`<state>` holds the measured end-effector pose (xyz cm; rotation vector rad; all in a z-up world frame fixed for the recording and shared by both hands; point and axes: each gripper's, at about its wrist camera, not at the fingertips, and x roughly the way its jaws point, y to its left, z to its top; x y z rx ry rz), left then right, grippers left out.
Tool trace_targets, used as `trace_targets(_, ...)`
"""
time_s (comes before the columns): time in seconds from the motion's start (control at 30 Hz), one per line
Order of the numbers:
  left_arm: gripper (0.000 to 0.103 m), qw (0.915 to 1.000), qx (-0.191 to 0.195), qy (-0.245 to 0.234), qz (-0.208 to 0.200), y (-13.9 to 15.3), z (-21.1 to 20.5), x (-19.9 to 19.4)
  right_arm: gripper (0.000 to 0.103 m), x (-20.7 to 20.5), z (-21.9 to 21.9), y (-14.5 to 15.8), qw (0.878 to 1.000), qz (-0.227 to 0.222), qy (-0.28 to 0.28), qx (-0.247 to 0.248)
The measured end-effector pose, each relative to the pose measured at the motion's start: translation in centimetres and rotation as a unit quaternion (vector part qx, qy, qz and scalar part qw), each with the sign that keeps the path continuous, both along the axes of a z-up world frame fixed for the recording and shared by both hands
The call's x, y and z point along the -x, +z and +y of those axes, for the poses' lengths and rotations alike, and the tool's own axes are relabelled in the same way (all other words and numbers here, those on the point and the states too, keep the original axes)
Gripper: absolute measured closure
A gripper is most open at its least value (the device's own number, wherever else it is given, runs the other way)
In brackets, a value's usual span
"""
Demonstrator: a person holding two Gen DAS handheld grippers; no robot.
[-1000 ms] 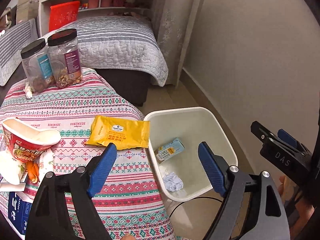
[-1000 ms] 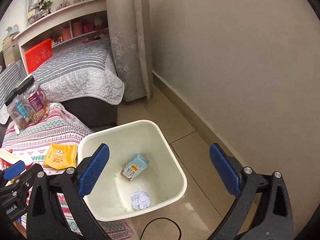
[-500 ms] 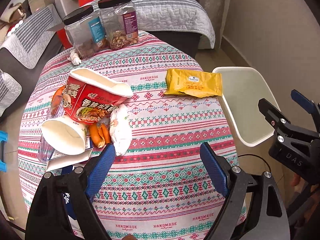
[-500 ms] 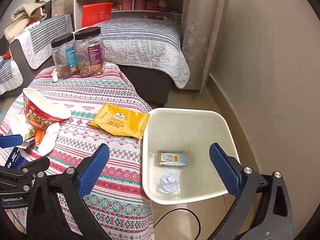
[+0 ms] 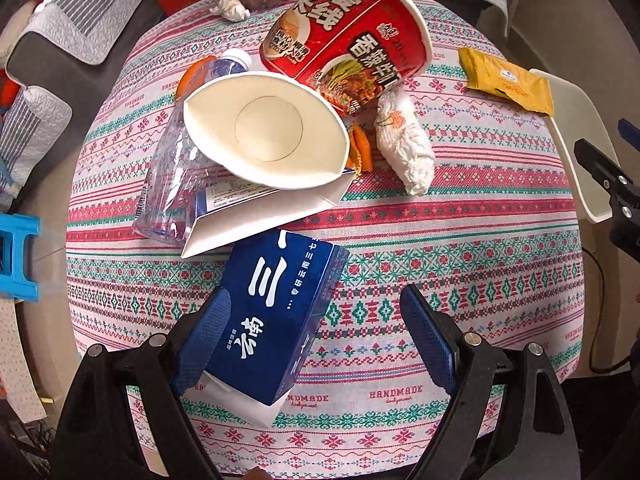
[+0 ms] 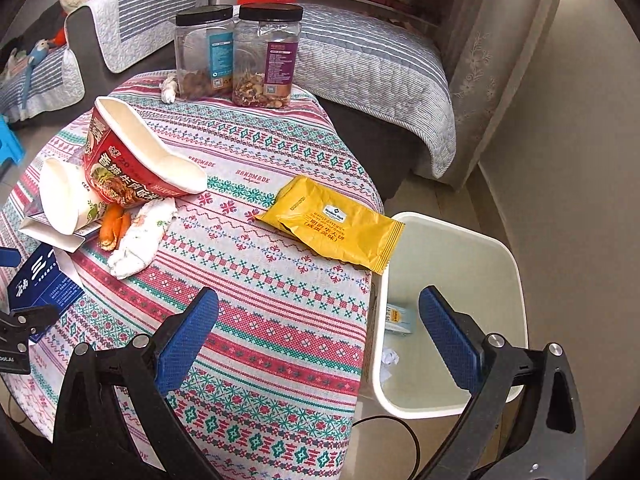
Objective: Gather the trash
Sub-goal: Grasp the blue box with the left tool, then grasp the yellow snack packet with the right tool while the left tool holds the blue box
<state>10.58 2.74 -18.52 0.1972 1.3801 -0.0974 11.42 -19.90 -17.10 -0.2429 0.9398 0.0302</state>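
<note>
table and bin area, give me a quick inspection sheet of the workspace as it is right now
Surface: round table under a patterned cloth.
Job's things: blue carton, red noodle cup on its side, white paper cup, crushed plastic bottle, yellow snack packet at the table edge; white bin beside the table, holding a small box and crumpled paper.
Clutter: two black-lidded jars, wadded napkin, orange peel.
Grippers: left gripper open around the blue carton; right gripper open, empty.
Cables: black cable on the floor by the bin.
Surroundings: bed, shelving, curtain.
</note>
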Motion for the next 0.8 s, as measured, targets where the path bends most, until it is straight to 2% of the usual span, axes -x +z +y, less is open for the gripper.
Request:
trace_targets(0.1,0.017,0.9995,0.001,0.020,0.023,-1.5,1.9,-0.6,0.007,-0.8,0.4,-0.8,1.000,0.017,0.005,0.000)
trace_targets(0.33,0.017,0.9990,-0.017,0.023,0.033,-3.1,3.0,-1.4,0.007,-2.1,0.8,-2.2,0.999,0.039,0.007,0.010)
trace_targets(0.47,0.017,0.9989,-0.009,0.024,0.040,-3.8,3.6,-1.2,0.007,-2.5,0.4,-2.4,0.999,0.042,0.011,0.014)
trace_targets(0.57,0.037,0.9990,-0.012,0.014,0.039,-4.0,3.4,-1.0,0.007,-3.1,0.0,-2.7,0.999,0.049,0.013,0.011)
trace_targets(0.6,0.058,0.9989,0.010,0.009,0.044,-3.8,3.1,-0.8,0.007,-3.3,-0.1,-2.9,0.999,0.052,0.014,0.007)
trace_targets(0.63,0.063,0.9981,0.034,0.007,0.051,-3.5,2.8,-0.5,0.007,-3.5,-0.3,-2.9,0.998,0.054,0.014,0.003)
trace_targets(0.73,0.063,0.9976,0.060,-0.012,0.032,-1.6,1.6,0.4,0.007,-4.1,-0.6,-3.0,0.998,0.052,0.012,-0.012)
trace_targets(0.8,0.063,0.9948,0.097,-0.020,0.023,-0.1,0.8,1.1,0.007,-4.5,-0.7,-3.1,0.999,0.046,0.016,-0.019)
